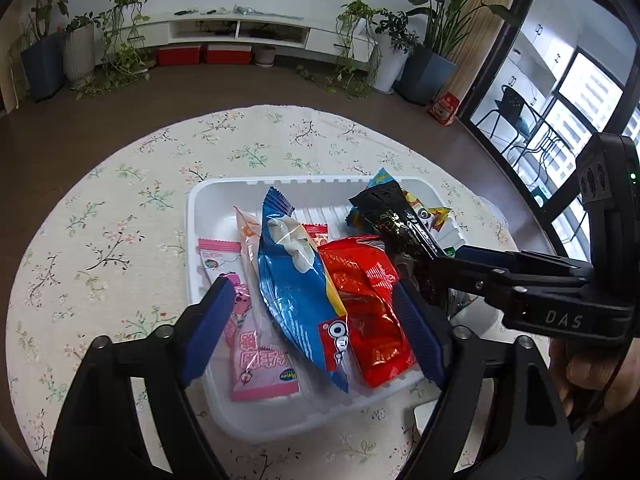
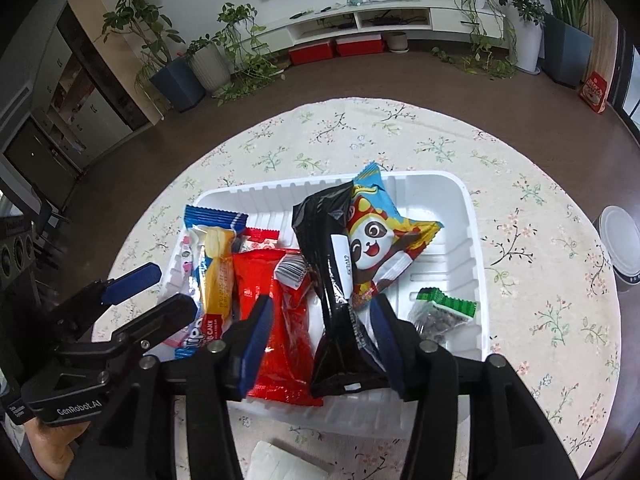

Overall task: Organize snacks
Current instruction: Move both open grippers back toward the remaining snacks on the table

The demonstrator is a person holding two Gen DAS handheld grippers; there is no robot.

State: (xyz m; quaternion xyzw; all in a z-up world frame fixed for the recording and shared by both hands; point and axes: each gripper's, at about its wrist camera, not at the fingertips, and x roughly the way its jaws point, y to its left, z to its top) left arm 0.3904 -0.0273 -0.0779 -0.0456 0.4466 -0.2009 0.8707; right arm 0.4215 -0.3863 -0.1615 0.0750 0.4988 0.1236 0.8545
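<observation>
A white tray holds several snack packets. In the left wrist view my left gripper stands open over the tray's near end. A blue packet and a red packet lie loose between its fingers, and a pink packet lies under the left one. In the right wrist view my right gripper is open, astride the red packet and a black packet that rests against its right finger. A panda packet and a green-topped packet lie further right.
The tray sits on a round table with a floral cloth. A white round lidded thing stands at the table's right edge, and a white napkin lies near the front. A hand holds each gripper. Potted plants line the far wall.
</observation>
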